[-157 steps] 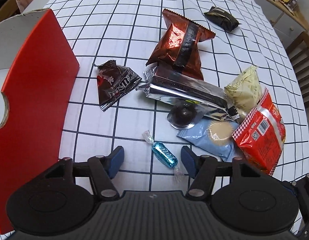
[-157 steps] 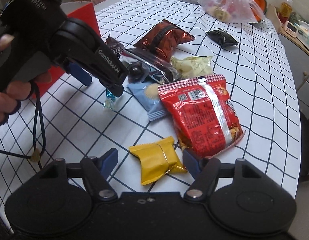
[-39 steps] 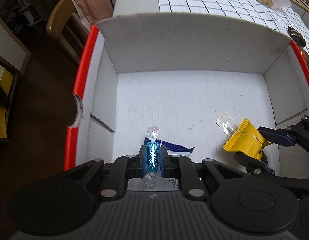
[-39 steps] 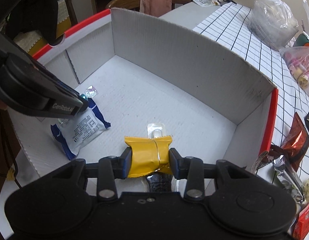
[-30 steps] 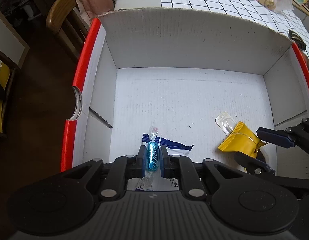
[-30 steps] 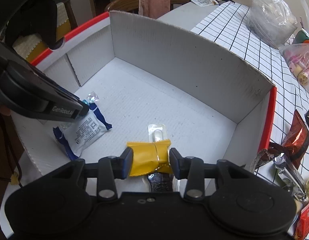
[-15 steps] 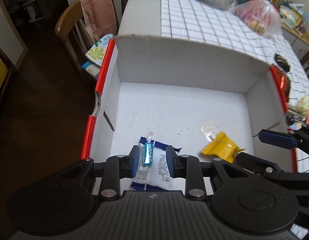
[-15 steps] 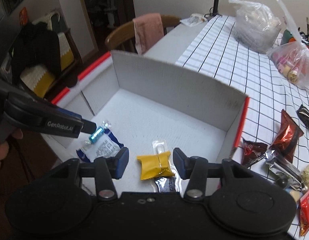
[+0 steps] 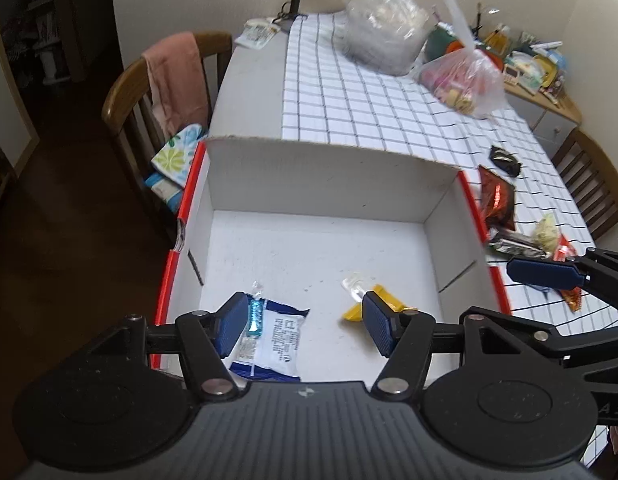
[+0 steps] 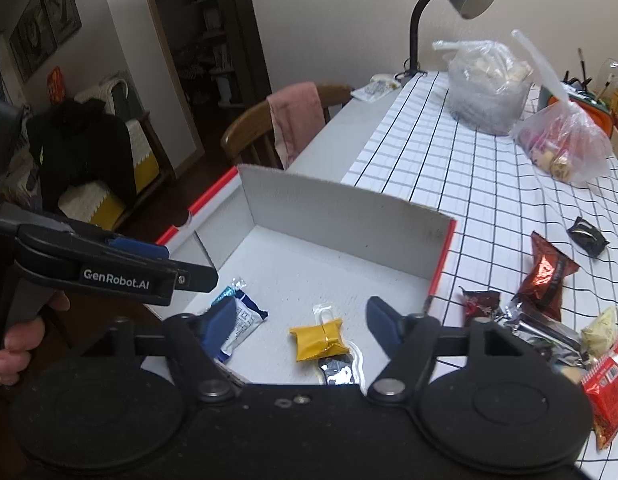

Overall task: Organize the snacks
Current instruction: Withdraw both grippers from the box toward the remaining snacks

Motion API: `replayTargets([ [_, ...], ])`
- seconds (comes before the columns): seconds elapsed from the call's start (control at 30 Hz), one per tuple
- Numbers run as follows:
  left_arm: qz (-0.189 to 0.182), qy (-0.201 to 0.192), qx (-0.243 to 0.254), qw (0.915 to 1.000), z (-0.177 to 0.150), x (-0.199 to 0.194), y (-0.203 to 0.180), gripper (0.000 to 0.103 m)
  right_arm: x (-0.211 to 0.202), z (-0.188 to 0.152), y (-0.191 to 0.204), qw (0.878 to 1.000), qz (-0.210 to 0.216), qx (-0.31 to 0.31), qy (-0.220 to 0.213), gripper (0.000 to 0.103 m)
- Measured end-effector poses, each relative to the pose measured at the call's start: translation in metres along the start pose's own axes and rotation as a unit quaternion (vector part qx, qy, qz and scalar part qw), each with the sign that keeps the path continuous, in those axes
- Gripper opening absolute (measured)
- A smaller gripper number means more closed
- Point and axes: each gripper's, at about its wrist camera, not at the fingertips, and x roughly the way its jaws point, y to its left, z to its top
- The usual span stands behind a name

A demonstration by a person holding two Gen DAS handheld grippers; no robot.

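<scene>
A white cardboard box with red outer sides [image 9: 329,184] [image 10: 341,208] stands at the table's near corner. On its floor lie a blue-wrapped candy [image 9: 255,316] [image 10: 227,292] on a white-and-blue packet [image 9: 275,342] [image 10: 241,326], a yellow packet [image 9: 385,304] [image 10: 320,338], a clear blister piece [image 9: 353,282] and a foil piece [image 10: 337,368]. My left gripper [image 9: 303,328] hangs above the box, its jaws opening, nothing held between them. My right gripper [image 10: 301,324] is also above the box, jaws opening and empty, with the yellow packet lying below.
More snacks lie on the checked tablecloth right of the box: a red-brown bag [image 10: 549,276], a dark M&M's pack [image 10: 481,304], a silver pack [image 10: 545,330], a red bag [image 10: 609,384], a small black pack [image 10: 587,236]. Plastic bags [image 10: 489,80] and a lamp stand behind. A chair with a pink towel [image 9: 177,80] is left.
Both grippers let go: the blue candy dropped onto the white packet, the yellow packet onto the box floor. Both grippers opened wider and rose back away from the box.
</scene>
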Motion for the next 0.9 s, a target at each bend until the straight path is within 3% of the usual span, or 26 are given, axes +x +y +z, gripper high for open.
replayTargets([
  [0.17, -0.004, -0.033, 0.015, 0.9993, -0.006, -0.019, -0.015, 0.070, -0.024, -0.007, -0.011, 1.000, -0.003, 0.007, -0.021, 0.087],
  [0.37, -0.018, -0.059, 0.031, 0.9976, -0.011, -0.033, -0.041, 0.074, -0.048, -0.019, -0.027, 0.999, -0.009, 0.013, -0.041, 0.091],
  [0.47, -0.025, -0.066, 0.037, 0.9968, -0.015, -0.035, -0.057, 0.074, -0.060, -0.027, -0.038, 0.999, -0.013, 0.016, -0.051, 0.100],
  [0.9, -0.052, -0.071, 0.059, 0.9944, -0.018, -0.017, -0.142, 0.082, -0.100, -0.058, -0.102, 0.998, -0.035, 0.015, -0.051, 0.103],
])
